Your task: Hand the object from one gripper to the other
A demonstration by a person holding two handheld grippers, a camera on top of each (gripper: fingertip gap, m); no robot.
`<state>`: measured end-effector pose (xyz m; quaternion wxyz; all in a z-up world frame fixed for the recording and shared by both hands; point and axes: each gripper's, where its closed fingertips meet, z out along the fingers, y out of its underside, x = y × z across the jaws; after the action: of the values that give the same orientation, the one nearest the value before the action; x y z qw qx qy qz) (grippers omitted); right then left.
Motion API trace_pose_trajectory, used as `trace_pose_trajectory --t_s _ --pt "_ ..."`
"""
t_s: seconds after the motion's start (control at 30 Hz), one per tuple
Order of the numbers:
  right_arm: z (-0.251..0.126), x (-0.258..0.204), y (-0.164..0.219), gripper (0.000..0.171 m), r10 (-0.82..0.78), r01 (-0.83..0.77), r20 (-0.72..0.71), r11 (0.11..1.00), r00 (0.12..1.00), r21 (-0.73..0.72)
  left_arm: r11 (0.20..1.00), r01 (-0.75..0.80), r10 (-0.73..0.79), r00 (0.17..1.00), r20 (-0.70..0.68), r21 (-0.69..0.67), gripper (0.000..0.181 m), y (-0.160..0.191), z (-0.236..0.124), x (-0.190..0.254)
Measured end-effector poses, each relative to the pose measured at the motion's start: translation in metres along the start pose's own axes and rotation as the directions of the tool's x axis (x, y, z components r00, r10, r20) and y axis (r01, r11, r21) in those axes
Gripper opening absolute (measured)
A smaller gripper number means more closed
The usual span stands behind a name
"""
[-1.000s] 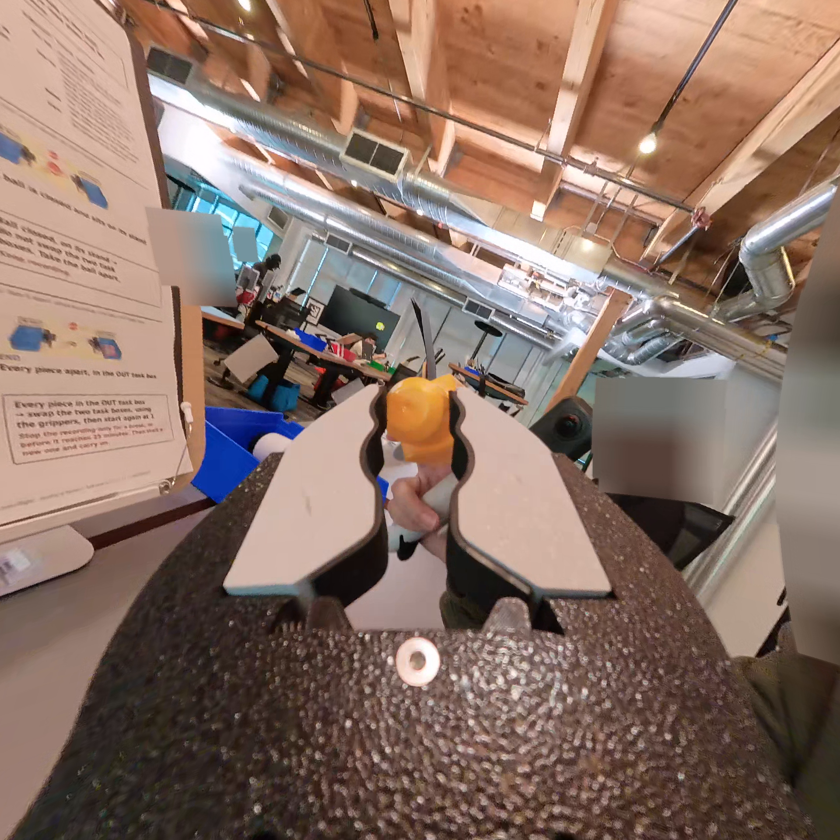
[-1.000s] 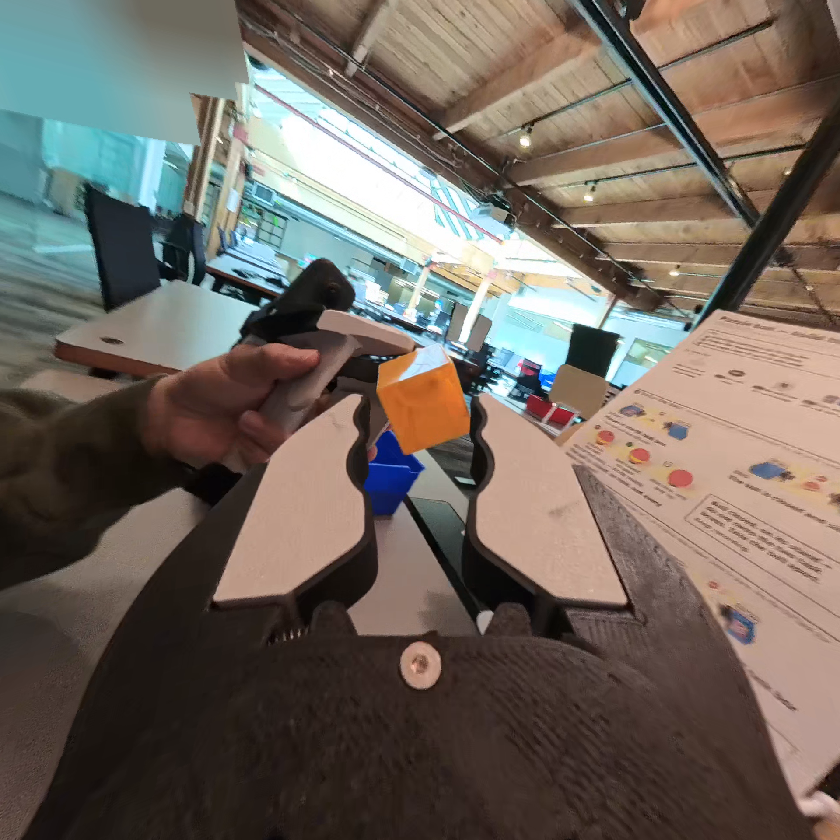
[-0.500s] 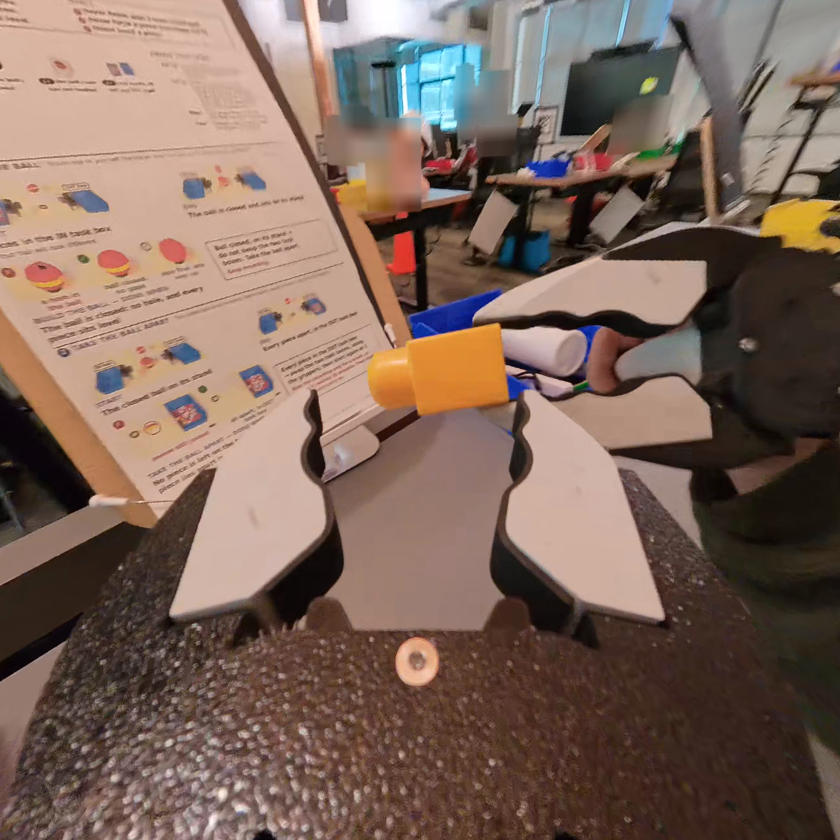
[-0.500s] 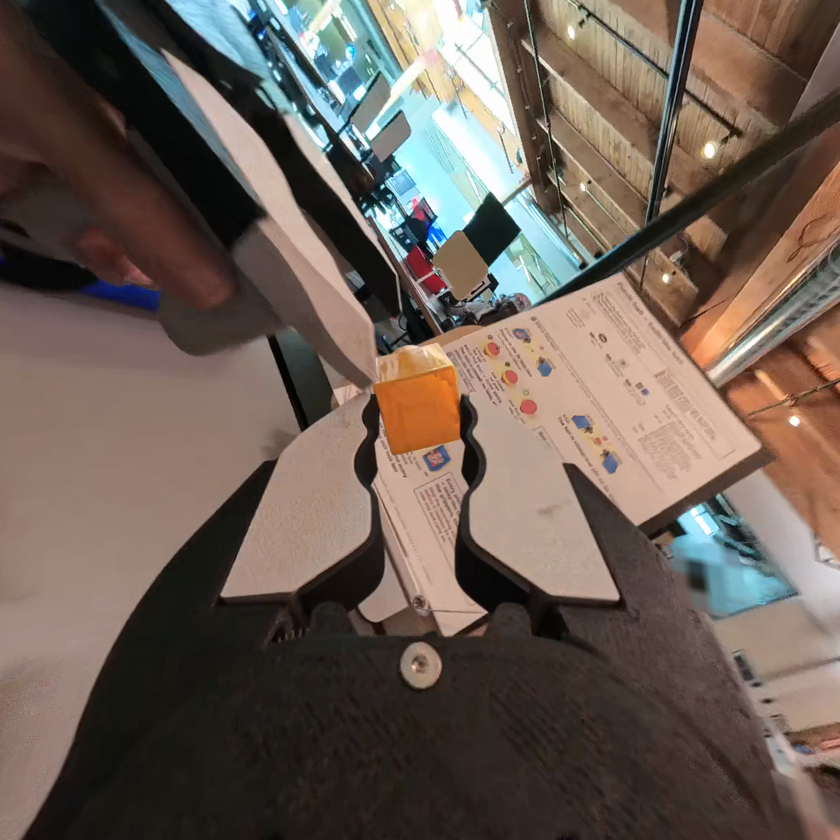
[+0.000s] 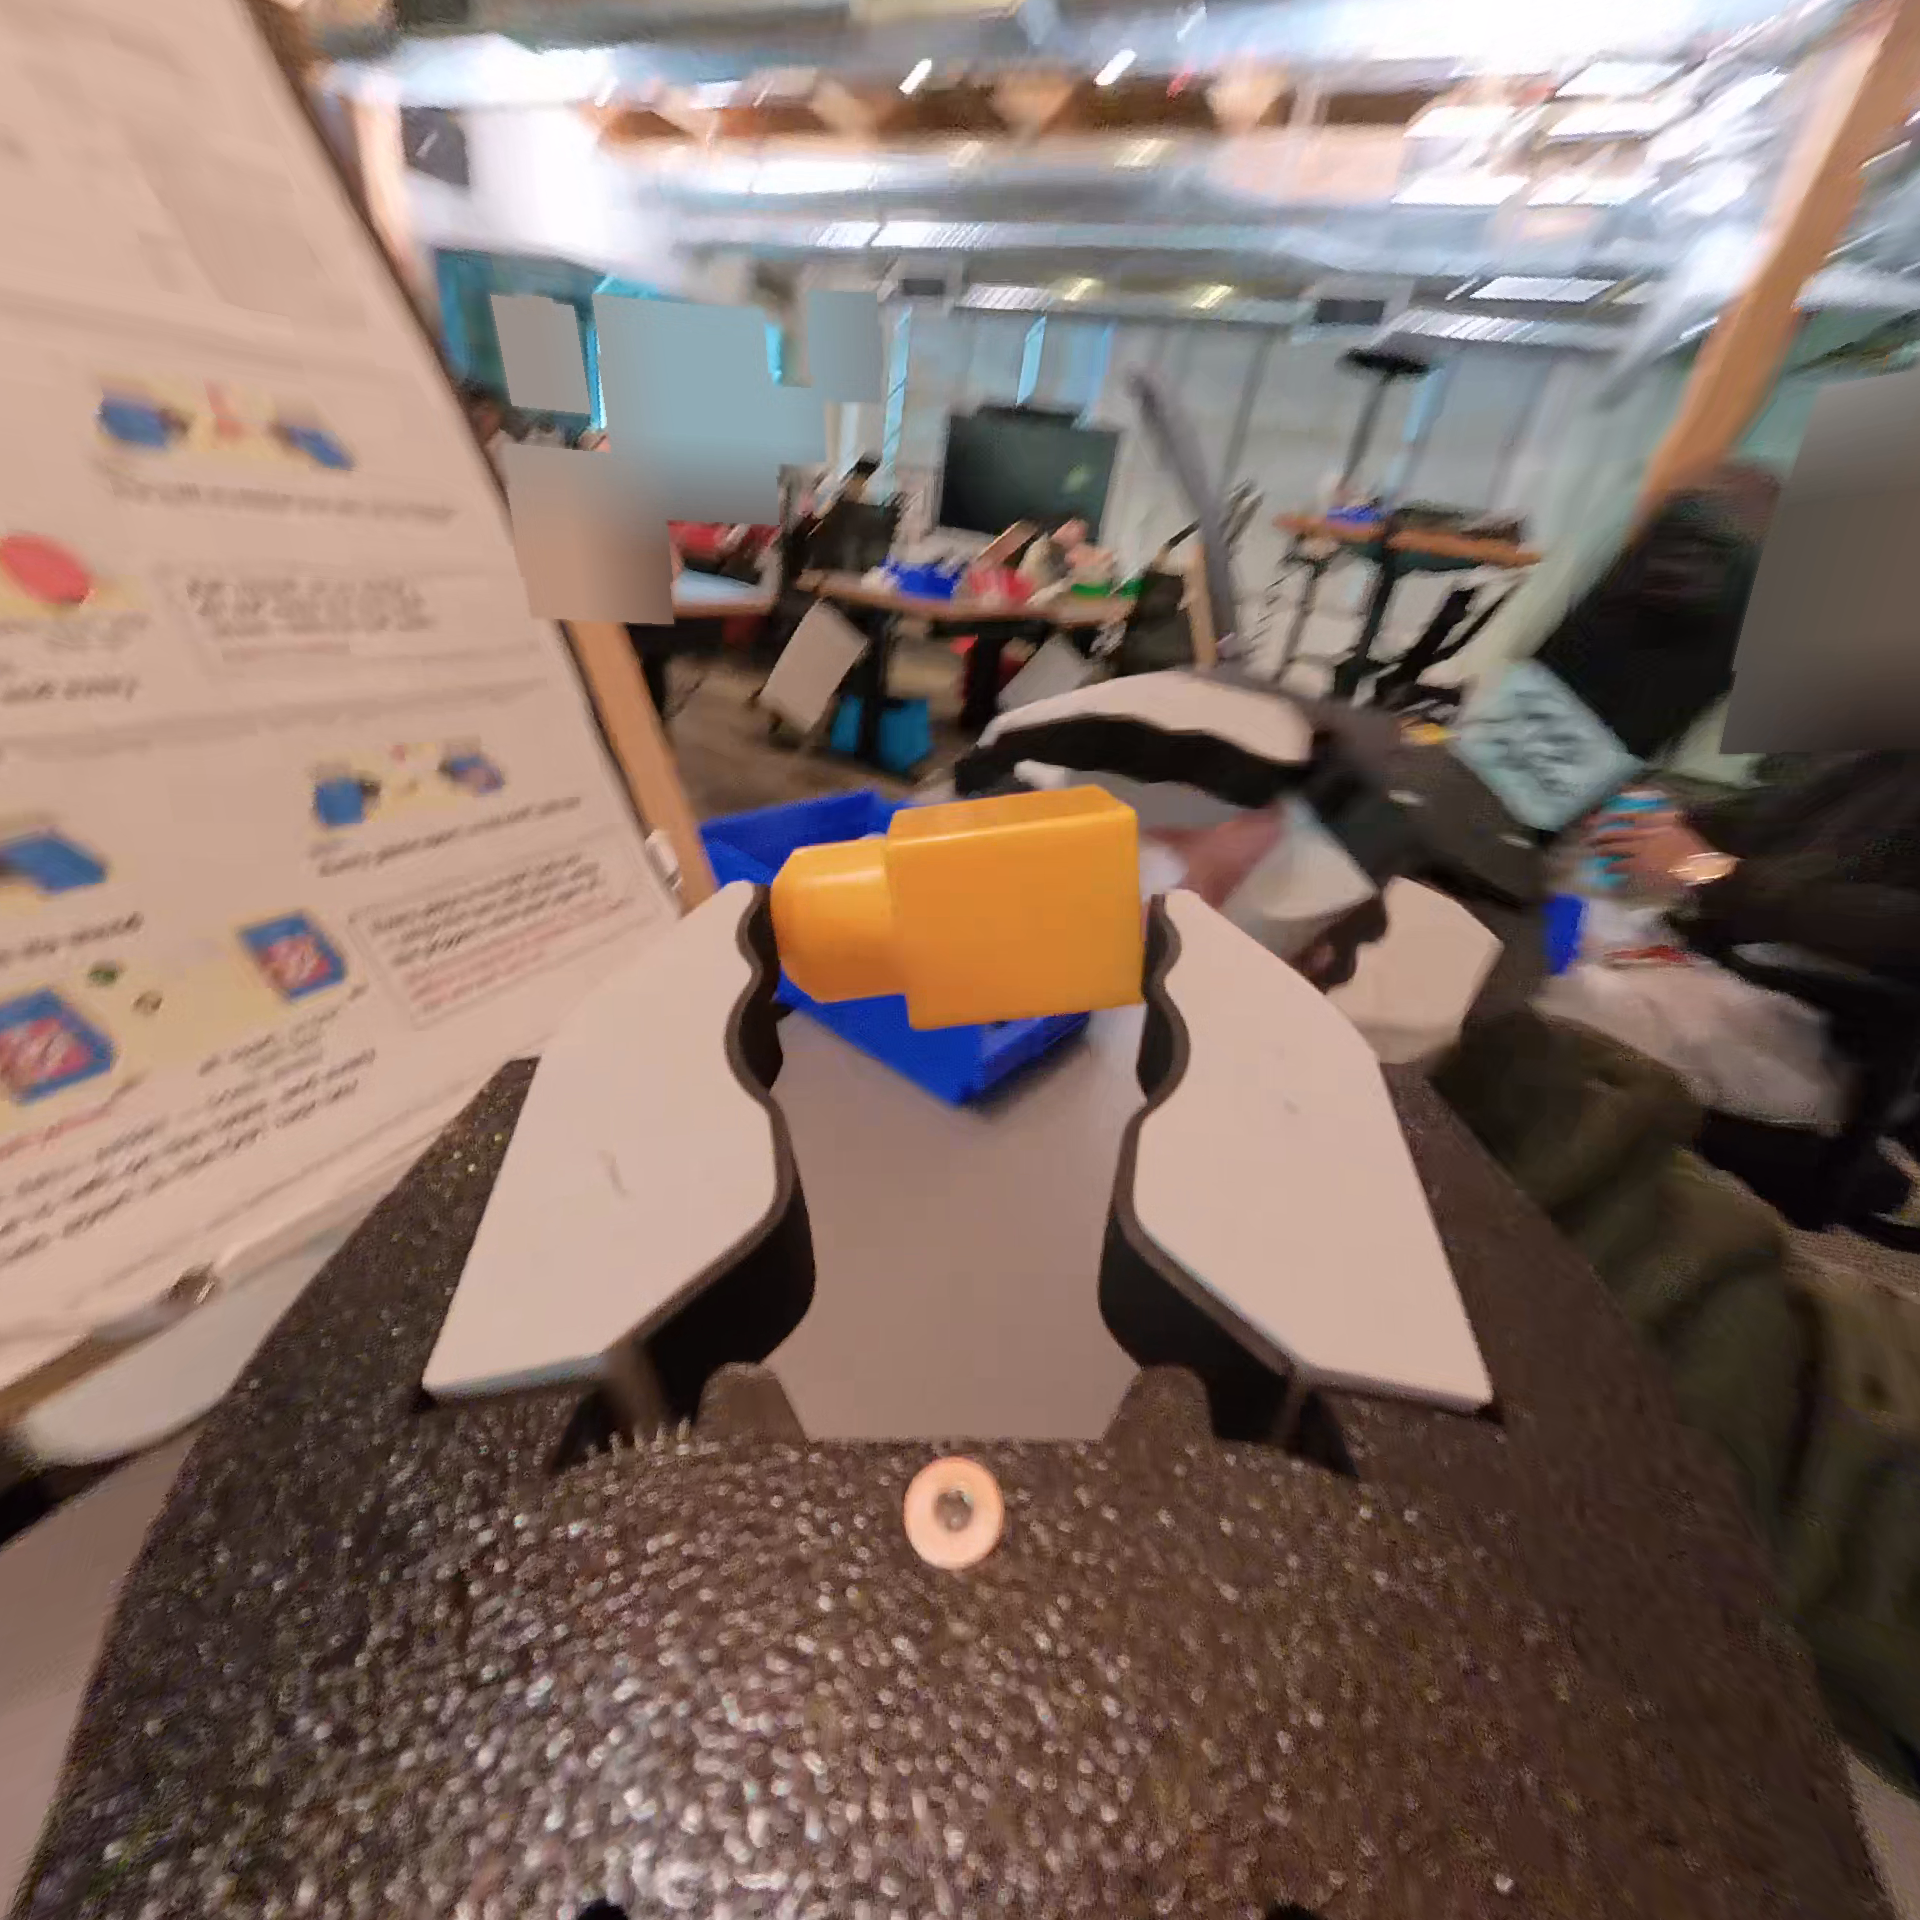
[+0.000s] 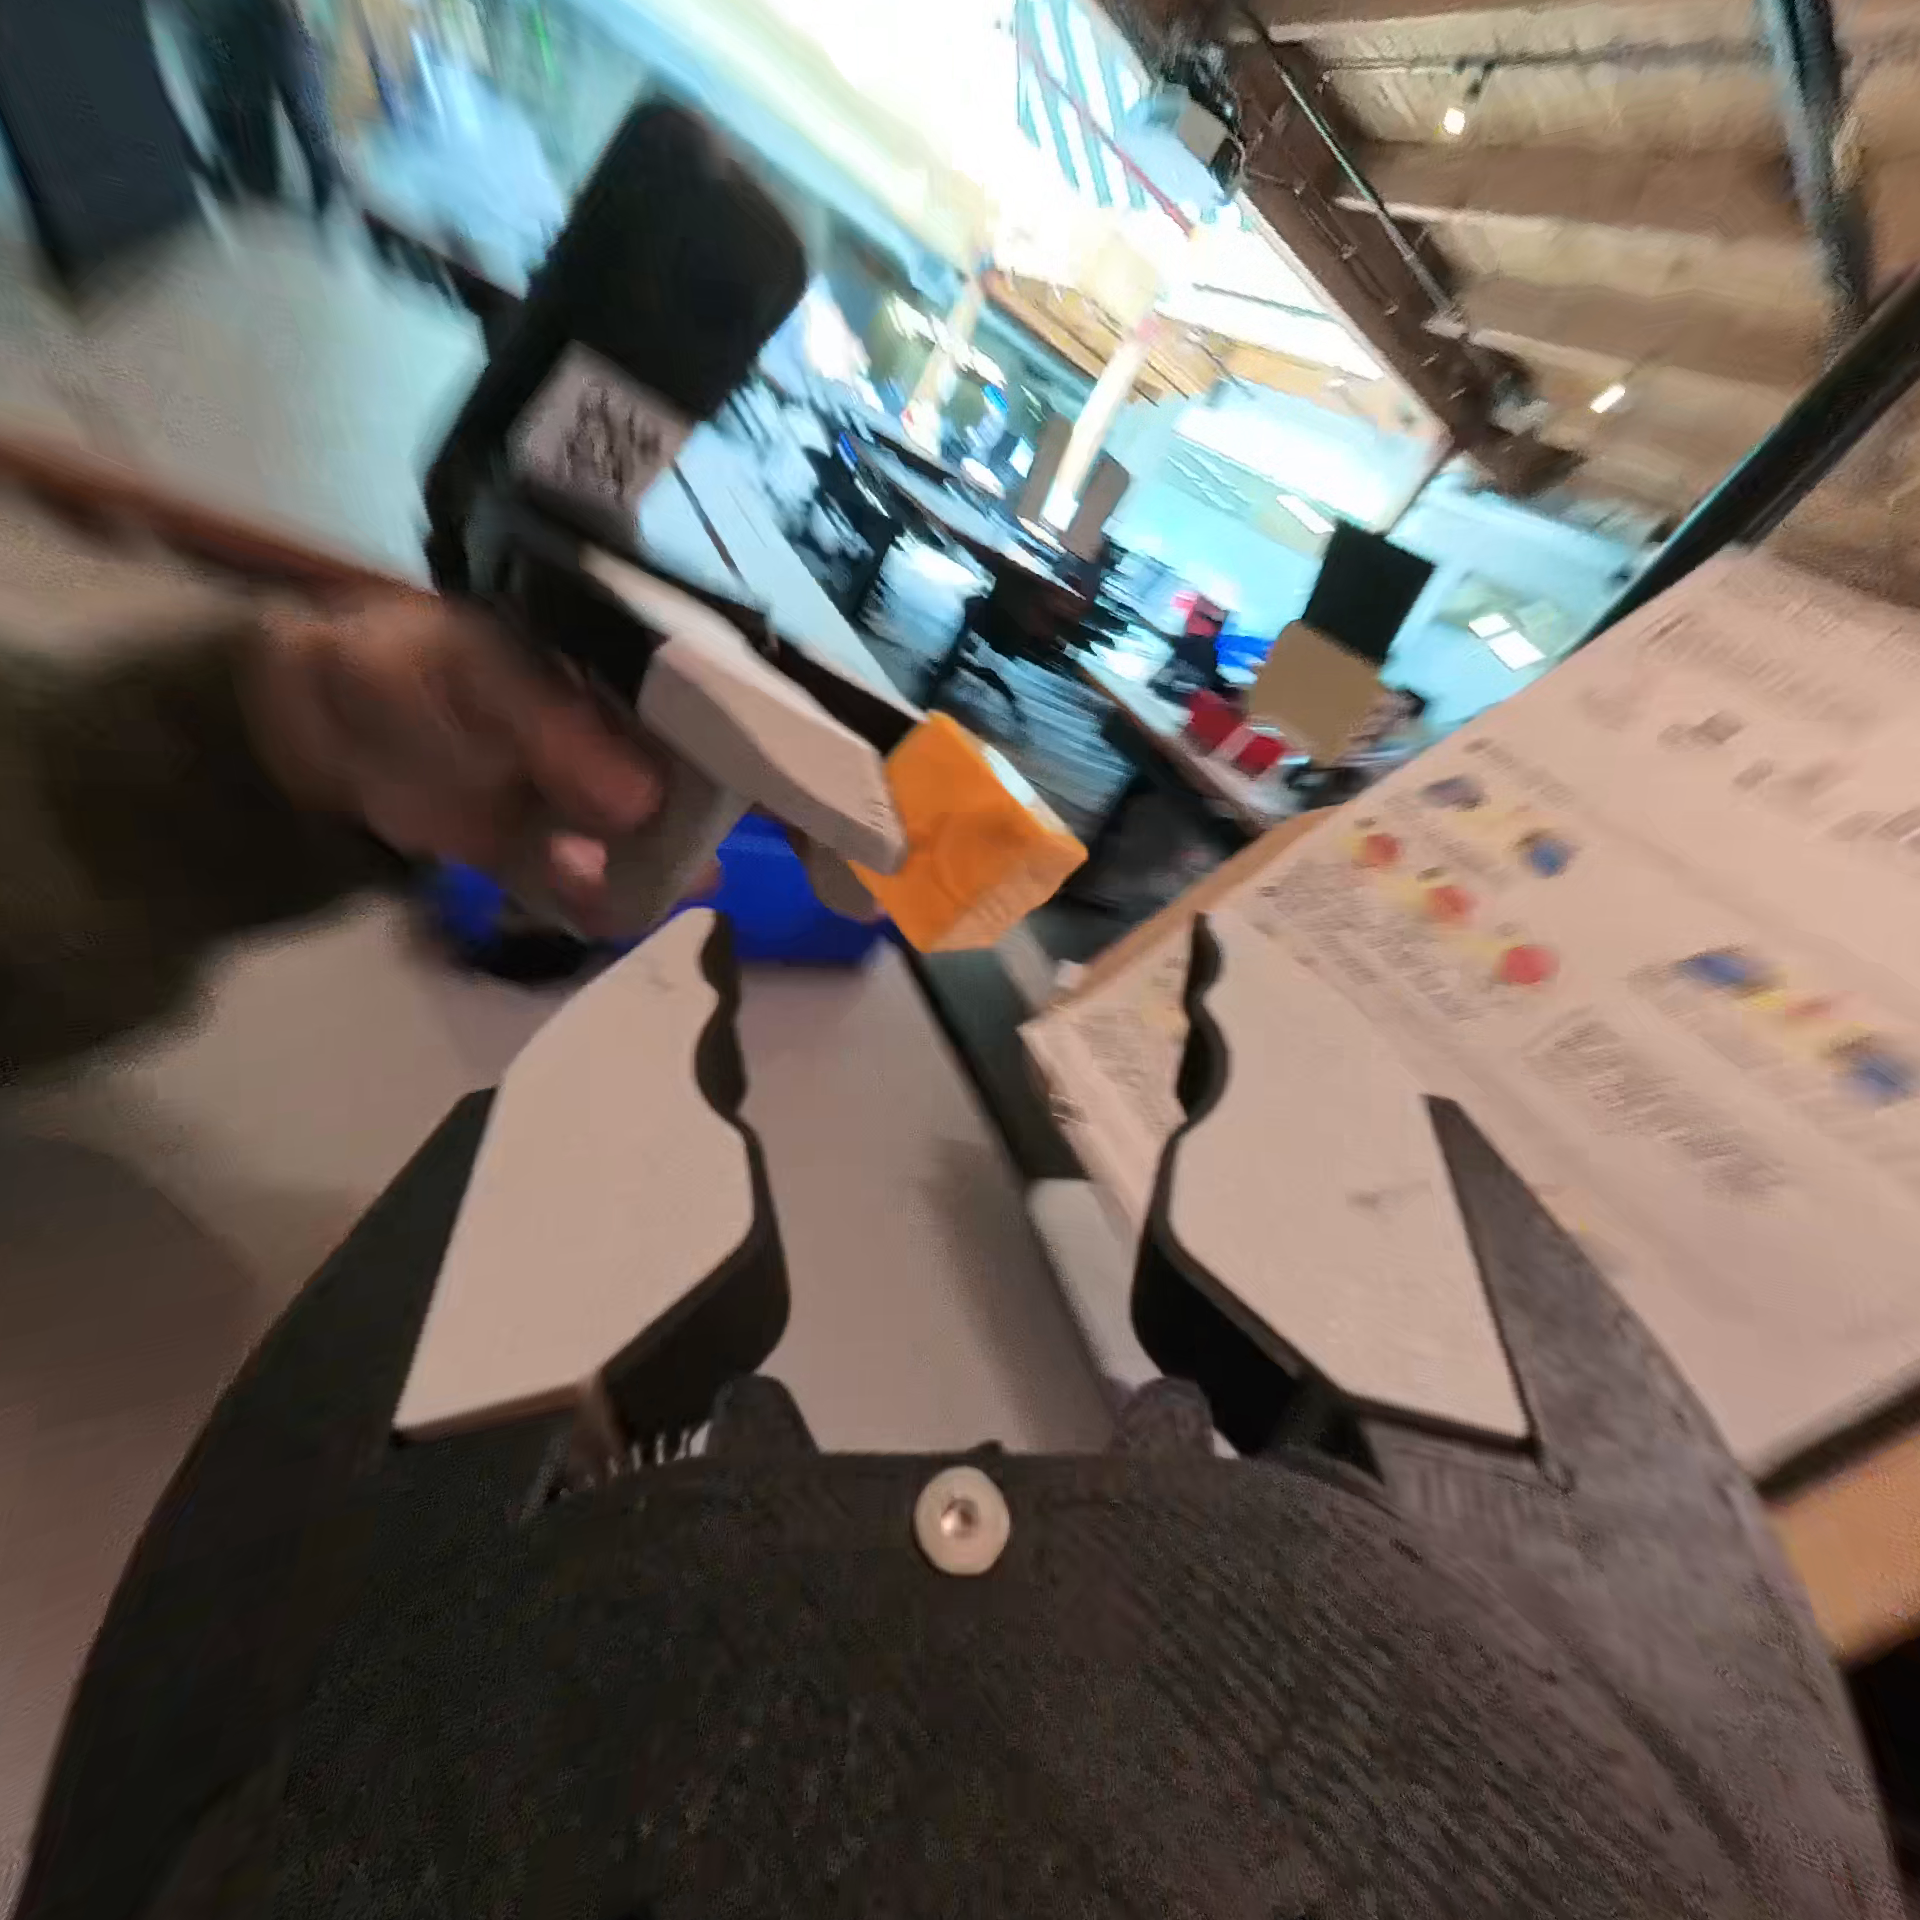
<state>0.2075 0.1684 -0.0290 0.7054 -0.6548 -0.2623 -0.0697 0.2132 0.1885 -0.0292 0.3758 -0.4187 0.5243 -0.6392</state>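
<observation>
My left tongs (image 5: pixel 951 935) grip the orange block (image 5: pixel 966 906) by its two ends, held up in the air above the tabletop (image 5: pixel 956 1247). My right tongs (image 6: pixel 961 945) are spread open and empty, apart from the block — so the handover looks done to me, with only the drawing apart left. Behind the block sits a blue bin (image 5: pixel 914 1049); what is in it I cannot make out.
</observation>
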Motion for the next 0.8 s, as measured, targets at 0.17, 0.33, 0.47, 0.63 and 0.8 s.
trace_pose_trajectory --t_s 0.17,0.33,0.47,0.63,0.8 --pt "-0.018 -0.002 -0.029 0.084 0.684 -0.797 0.476 0.6 0.553 0.066 0.957 -0.224 0.249 0.96 -0.126 0.182 0.067 -0.02 -0.014 0.027" --pt "-0.018 -0.029 -0.029 0.06 0.719 -0.874 0.639 0.463 0.274 -0.147 0.764 -0.612 0.634 0.77 -0.065 0.202 0.066 -0.008 -0.013 0.044" --pt "-0.015 -0.045 -0.018 0.06 0.718 -0.832 0.645 0.507 0.262 -0.227 0.698 -0.701 0.715 0.695 -0.082 0.143 0.067 0.008 -0.008 0.042" --pt "-0.009 -0.037 -0.009 0.044 0.722 -0.828 0.604 0.533 0.337 -0.176 0.644 -0.757 0.765 0.641 -0.063 0.111 0.066 0.013 -0.004 0.041" --pt "0.003 -0.025 0.006 0.04 0.717 -0.77 0.482 0.626 0.504 -0.126 0.691 -0.723 0.723 0.691 -0.004 -0.004 0.067 0.018 -0.001 0.023"
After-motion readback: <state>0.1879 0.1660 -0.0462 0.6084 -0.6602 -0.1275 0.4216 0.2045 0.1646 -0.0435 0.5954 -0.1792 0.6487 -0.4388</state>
